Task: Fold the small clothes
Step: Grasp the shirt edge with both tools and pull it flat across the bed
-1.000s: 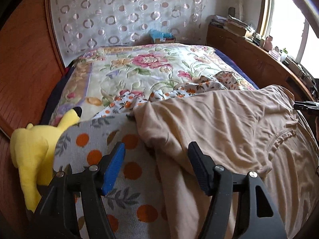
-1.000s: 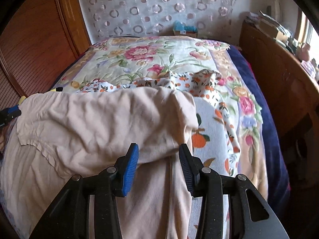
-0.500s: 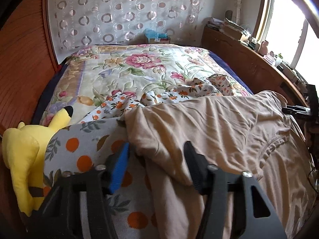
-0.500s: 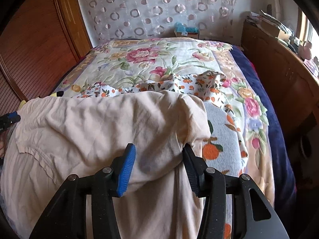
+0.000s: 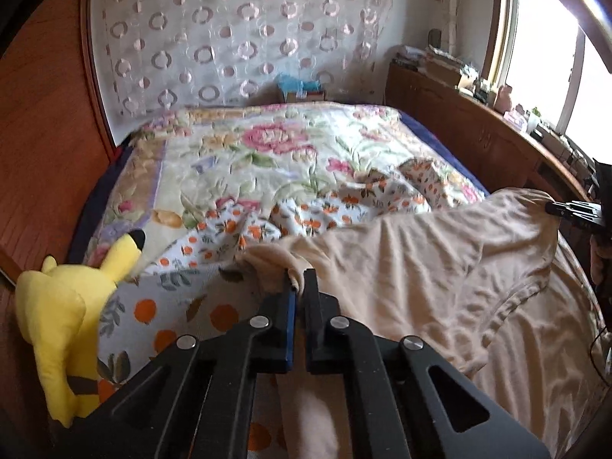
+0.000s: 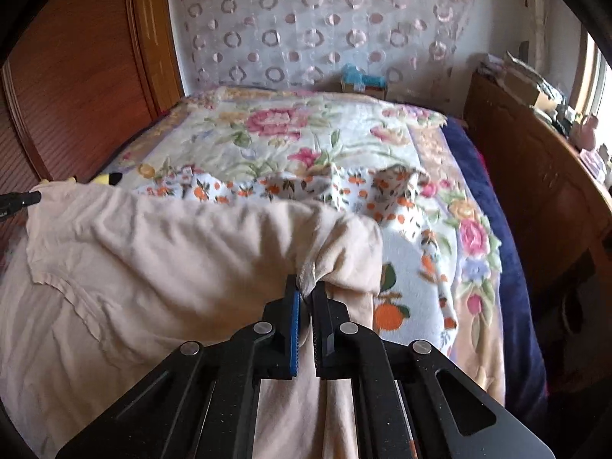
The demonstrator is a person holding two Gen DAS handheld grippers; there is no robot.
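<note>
Left wrist: both hand-held grippers just pinched the beige garment.

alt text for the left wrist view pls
The left tool is shut on a bunched edge of a beige garment spread over a floral bed. A yellow plush toy sits at the left.

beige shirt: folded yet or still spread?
Partly folded. The beige shirt lies doubled over, its neckline facing up; the left gripper and right gripper are each shut on a bunched corner of it.
</note>
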